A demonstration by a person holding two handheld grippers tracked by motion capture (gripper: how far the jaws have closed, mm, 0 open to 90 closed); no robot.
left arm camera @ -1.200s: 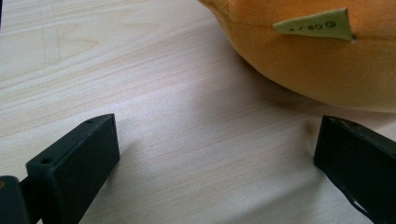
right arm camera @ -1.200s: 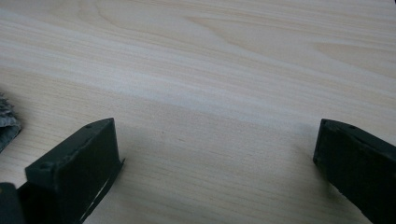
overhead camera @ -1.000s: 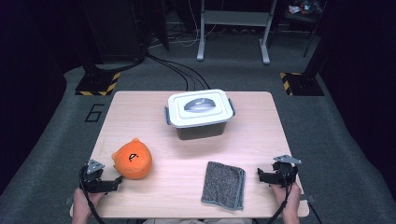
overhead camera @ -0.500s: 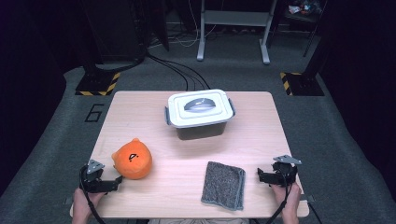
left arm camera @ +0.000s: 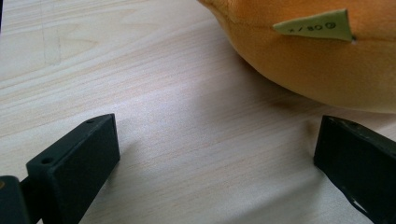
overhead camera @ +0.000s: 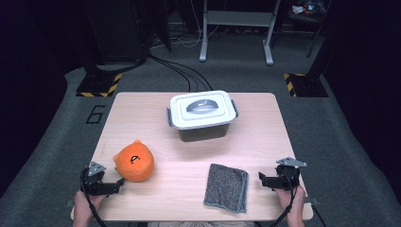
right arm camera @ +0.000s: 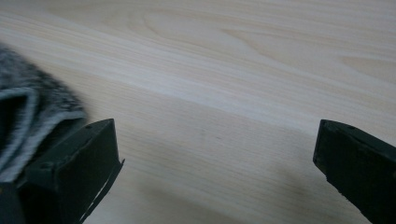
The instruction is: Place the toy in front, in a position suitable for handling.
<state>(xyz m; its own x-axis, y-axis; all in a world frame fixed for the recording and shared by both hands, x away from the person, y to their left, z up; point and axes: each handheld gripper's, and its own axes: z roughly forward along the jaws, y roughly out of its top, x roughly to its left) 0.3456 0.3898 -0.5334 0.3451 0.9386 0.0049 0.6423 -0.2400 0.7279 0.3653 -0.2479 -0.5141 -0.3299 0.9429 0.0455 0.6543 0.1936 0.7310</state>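
An orange plush toy (overhead camera: 134,161) with ears lies on the wooden table (overhead camera: 156,127) at the near left. My left gripper (overhead camera: 118,182) rests on the table just beside it, open, with bare wood between its jaws; the plush (left arm camera: 308,51) and its sewn tag (left arm camera: 317,25) fill the upper right of the left gripper view. A folded grey towel (overhead camera: 227,187) lies near the front edge. My right gripper (overhead camera: 261,178) sits to its right, open and holding nothing, and the towel's edge (right arm camera: 28,112) shows by one jaw in the right gripper view.
A lidded plastic box (overhead camera: 202,114) with a white lid and grey handle stands at the middle back of the table. Beyond the table are dark floor, cables (overhead camera: 175,71), and stand legs (overhead camera: 236,38) with hazard-striped bases.
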